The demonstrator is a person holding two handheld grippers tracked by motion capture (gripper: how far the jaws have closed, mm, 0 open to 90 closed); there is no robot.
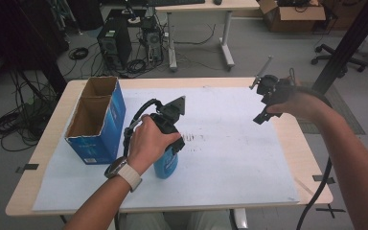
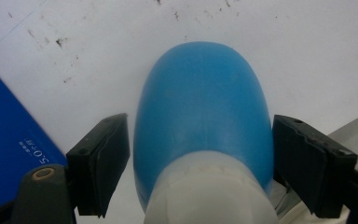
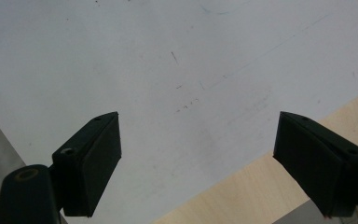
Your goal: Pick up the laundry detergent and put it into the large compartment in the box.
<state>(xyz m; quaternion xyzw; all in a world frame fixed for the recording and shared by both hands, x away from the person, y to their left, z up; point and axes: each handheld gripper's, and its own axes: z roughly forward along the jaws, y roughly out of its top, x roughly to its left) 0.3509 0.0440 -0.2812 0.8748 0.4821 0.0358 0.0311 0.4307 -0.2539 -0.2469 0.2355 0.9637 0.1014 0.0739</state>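
High view. A blue bottle (image 1: 166,165) is seen standing on the white sheet (image 1: 230,158) near the front of the table (image 1: 311,158), just right of an open blue box (image 1: 97,120). The left gripper (image 1: 172,143) is held over the bottle from above. The right gripper (image 1: 263,115) is raised over the far right of the sheet, well apart from both.

Left gripper view. The bottle (image 2: 200,121) is seen between the jaws, its pale neck nearest the camera. The right jaw appears to touch its side; a narrow gap is left at the left jaw, so a firm grip is not yet shown. The box wall (image 2: 9,149) lies just beside.

Right gripper view. The jaws are spread wide, with nothing between them above the sheet (image 3: 168,70) and table edge (image 3: 242,186).

Handling note. The step is judged to be the bottle's pickup. The jaws should be centred on the widest part and closed evenly before lifting, as the smooth rounded body may slip or tip towards the box.
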